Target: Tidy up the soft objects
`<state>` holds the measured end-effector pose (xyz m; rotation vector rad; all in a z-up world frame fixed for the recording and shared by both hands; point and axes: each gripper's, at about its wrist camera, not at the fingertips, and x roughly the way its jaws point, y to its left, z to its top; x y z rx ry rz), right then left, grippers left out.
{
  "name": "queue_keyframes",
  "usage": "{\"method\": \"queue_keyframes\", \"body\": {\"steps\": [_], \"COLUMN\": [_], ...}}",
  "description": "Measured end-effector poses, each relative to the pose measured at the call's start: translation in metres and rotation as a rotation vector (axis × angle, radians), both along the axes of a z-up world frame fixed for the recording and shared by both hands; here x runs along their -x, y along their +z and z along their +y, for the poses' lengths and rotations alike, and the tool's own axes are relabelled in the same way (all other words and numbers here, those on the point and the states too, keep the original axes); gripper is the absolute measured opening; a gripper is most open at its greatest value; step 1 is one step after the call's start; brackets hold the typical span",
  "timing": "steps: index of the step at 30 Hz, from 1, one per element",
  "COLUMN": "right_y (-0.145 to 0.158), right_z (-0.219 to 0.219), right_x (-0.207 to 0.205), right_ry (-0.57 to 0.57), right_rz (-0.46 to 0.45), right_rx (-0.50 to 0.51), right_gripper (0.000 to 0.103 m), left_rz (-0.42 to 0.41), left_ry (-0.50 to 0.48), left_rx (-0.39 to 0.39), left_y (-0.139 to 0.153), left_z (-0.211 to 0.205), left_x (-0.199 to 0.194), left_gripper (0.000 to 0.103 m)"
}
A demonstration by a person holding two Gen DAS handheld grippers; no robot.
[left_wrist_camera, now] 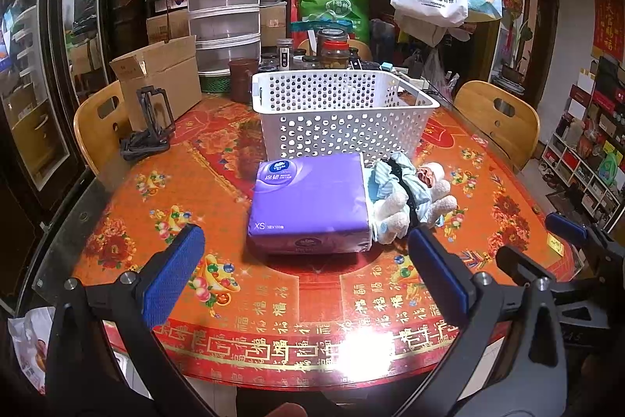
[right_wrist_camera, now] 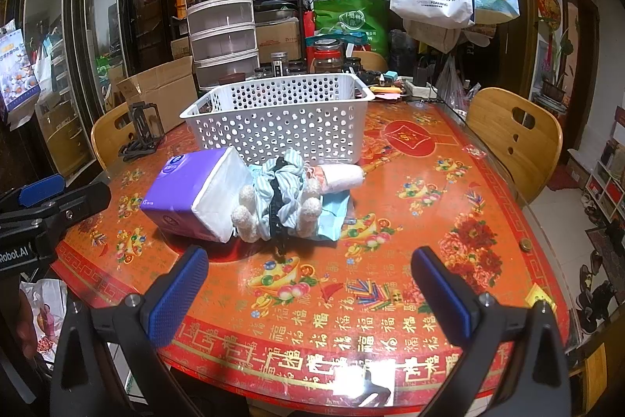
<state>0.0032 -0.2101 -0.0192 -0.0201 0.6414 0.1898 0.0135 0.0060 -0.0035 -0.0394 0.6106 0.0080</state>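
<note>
Your left claw (left_wrist_camera: 306,270) is released, blue pads spread wide, nothing between them, hovering low over the desk (left_wrist_camera: 273,299) just short of the purple tissue pack (left_wrist_camera: 310,202). Your right claw (right_wrist_camera: 308,288) is likewise released and empty, above bare desk, with the plush toy (right_wrist_camera: 281,200) ahead and slightly left of its centreline. The tissue pack lies flat on the desk; the plush toy is touching its right end, resting partly on a light blue packet (right_wrist_camera: 332,213). The white perforated basket (left_wrist_camera: 343,112) stands right behind both, near the desk centre. A cardboard box (left_wrist_camera: 160,81) sits far left.
</note>
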Motion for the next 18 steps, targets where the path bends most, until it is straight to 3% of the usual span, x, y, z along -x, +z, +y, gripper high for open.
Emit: {"method": "queue_keyframes", "body": {"steps": [18], "right_y": [-0.0007], "right_z": [-0.0007], "right_x": [-0.0001], "right_ry": [0.002], "right_rz": [0.001], "right_rx": [0.000], "right_gripper": [0.103], "left_rz": [-0.001], "left_ry": [-0.021], "left_rx": [0.019], "left_y": [-0.0015], "left_z": [0.0049], "left_x": [-0.0063], "left_gripper": [0.103]}}
